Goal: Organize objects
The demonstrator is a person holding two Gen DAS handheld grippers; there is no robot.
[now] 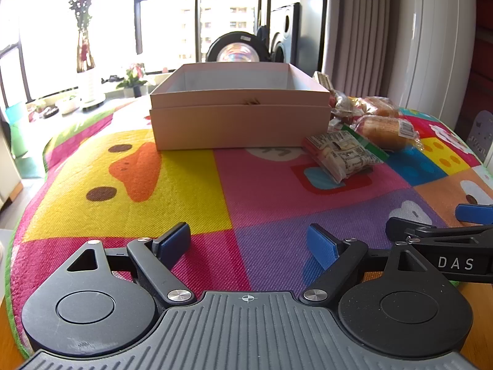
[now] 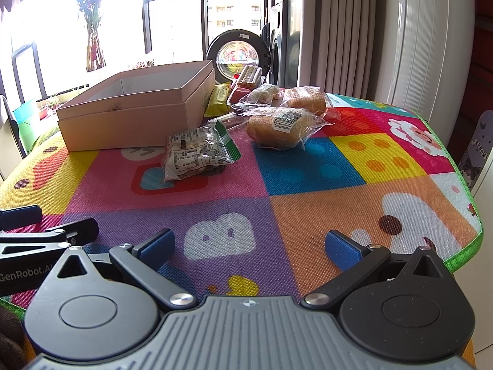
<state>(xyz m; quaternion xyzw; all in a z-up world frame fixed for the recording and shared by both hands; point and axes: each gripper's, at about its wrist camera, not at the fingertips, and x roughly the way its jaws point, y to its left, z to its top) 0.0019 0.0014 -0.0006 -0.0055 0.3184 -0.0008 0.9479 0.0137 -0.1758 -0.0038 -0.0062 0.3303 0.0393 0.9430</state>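
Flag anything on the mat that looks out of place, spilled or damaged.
Nothing looks spilled or damaged. The snack packets and wrapped buns lie loose in a heap on the mat beside the box, none visibly inside it. Both grippers, left and right, are open and hold nothing.

"DAS", "GenRobot.AI" on hand-held gripper (image 1: 456,262) sides

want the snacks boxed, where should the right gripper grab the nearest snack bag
Probably across the snack bag at its bulging middle, from above, the right gripper spanning its short width. It lies flat on the mat; its crimped green end looks thin and slippery.
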